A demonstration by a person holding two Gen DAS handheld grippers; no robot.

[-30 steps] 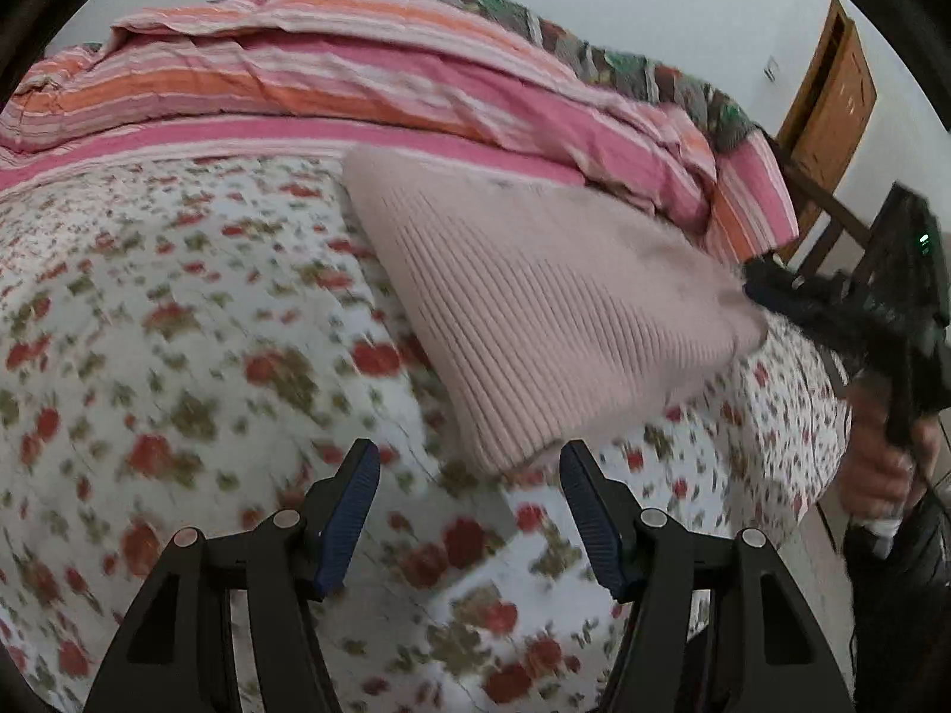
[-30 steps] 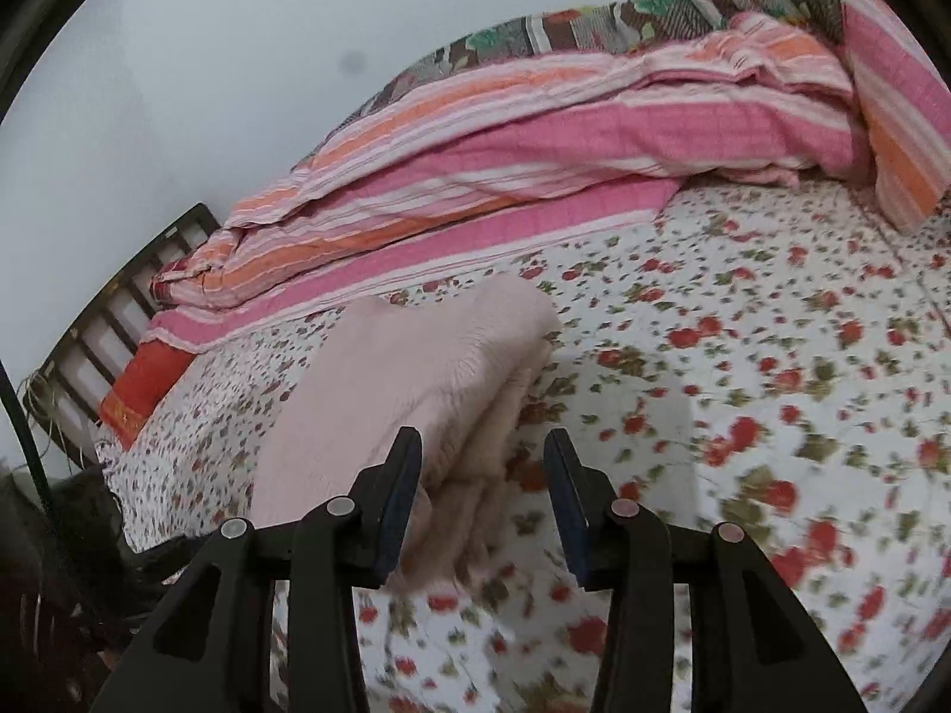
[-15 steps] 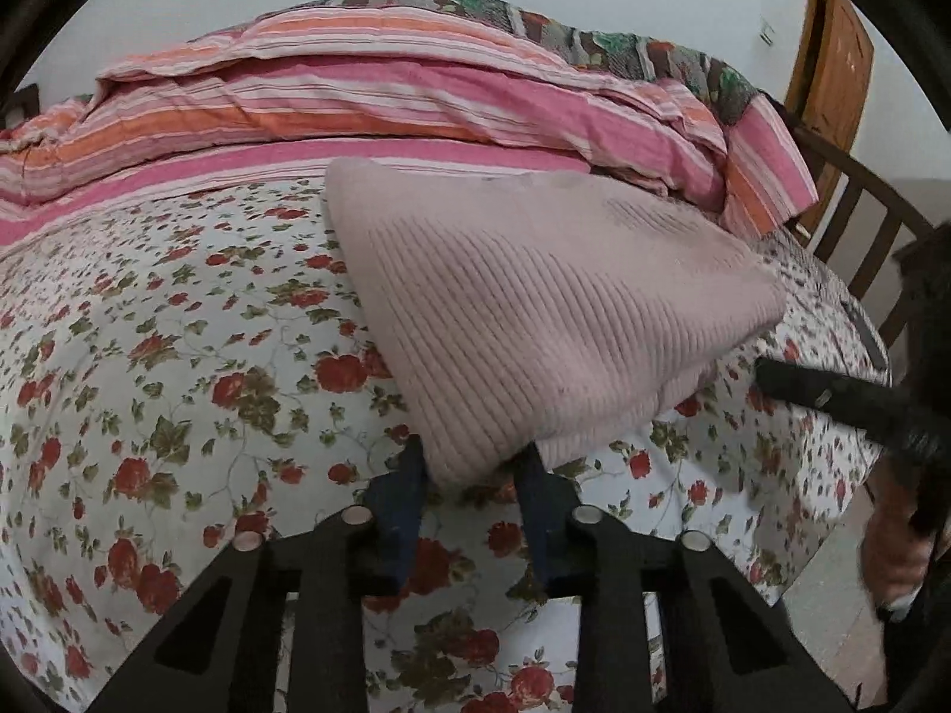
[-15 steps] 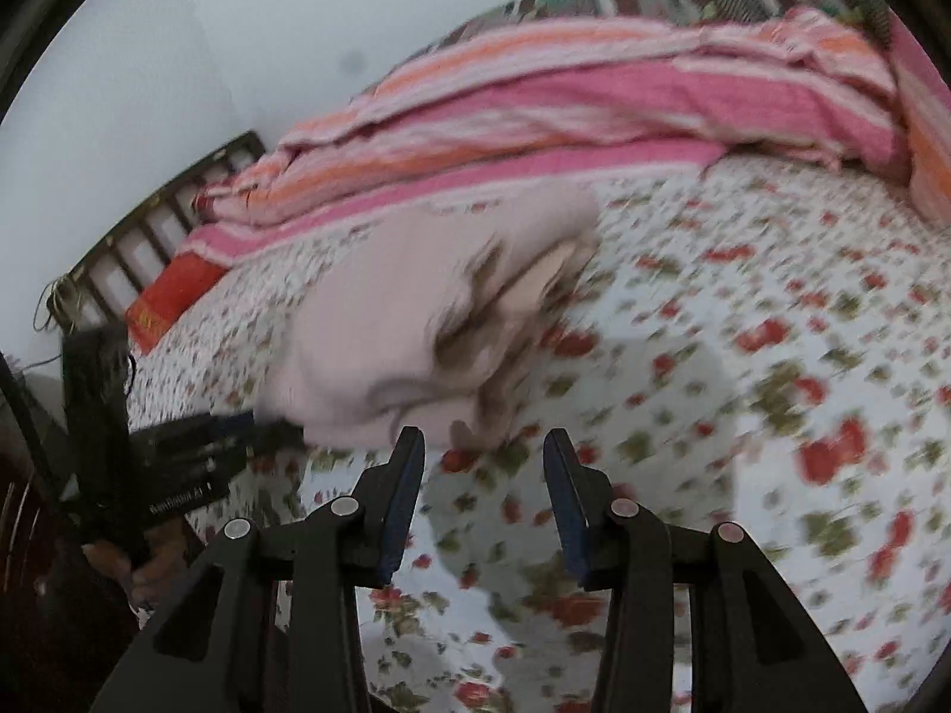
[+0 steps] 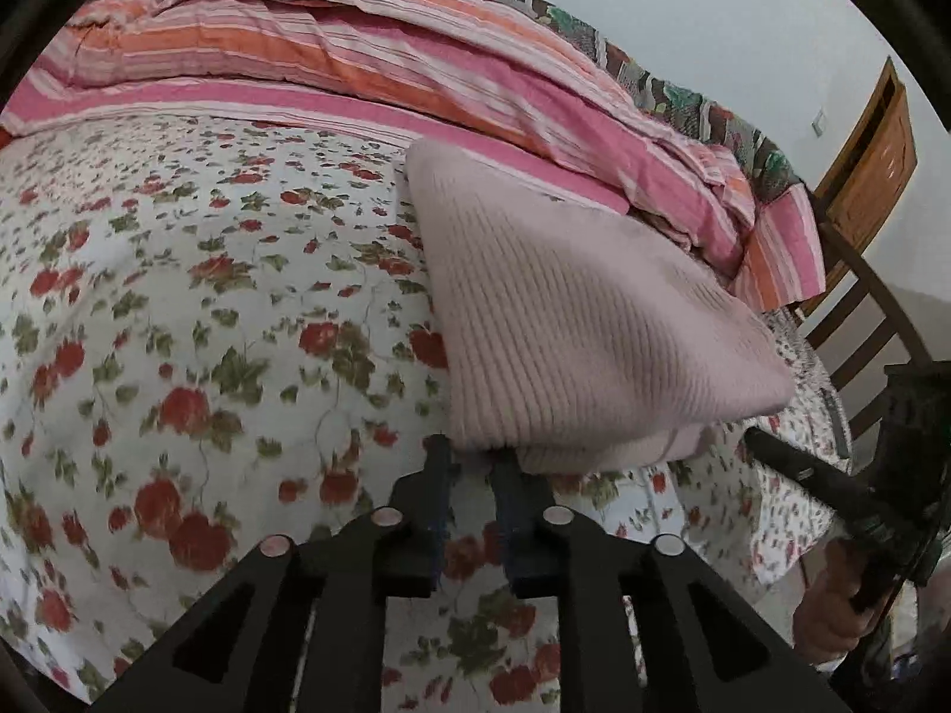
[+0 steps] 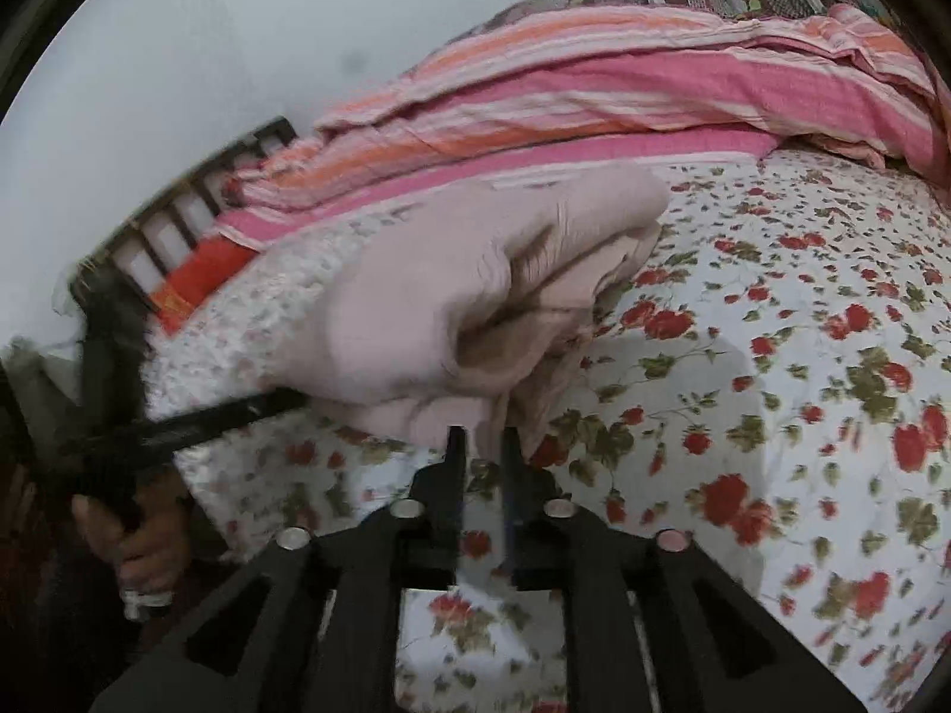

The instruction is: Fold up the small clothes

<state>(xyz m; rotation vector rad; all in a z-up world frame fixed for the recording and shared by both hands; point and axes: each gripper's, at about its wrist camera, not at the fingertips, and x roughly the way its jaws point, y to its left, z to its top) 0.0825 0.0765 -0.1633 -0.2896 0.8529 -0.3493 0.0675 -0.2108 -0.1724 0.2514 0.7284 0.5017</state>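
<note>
So both grippers have just been closing in on the pink knit garment [image 5: 570,321], which sits in a bulky folded pile on the bed [image 5: 178,297], near its edge. A second ago the left gripper [image 5: 472,463] had its fingers wide apart short of the corner; now they're pinched on the near corner of the knit, fabric between them. The right gripper [image 6: 482,445] has narrowed too and has come in closer, and a bit of the loose lower layer runs between its fingers, so it looks clamped on that, though the blur makes it hard to be sure. My read: this is the grab before lifting or flipping the pile for another fold, so the folding isn't finished yet, since the right-side view shows the layers lumpy and uneven.

Bed has a white sheet with red roses. A pink and orange striped quilt [image 5: 356,53] is heaped along the far side with a darker patterned blanket behind it. Wooden bed frame [image 5: 862,309] at the end, plain pale wall, wooden door [image 5: 874,166] in the corner
</note>
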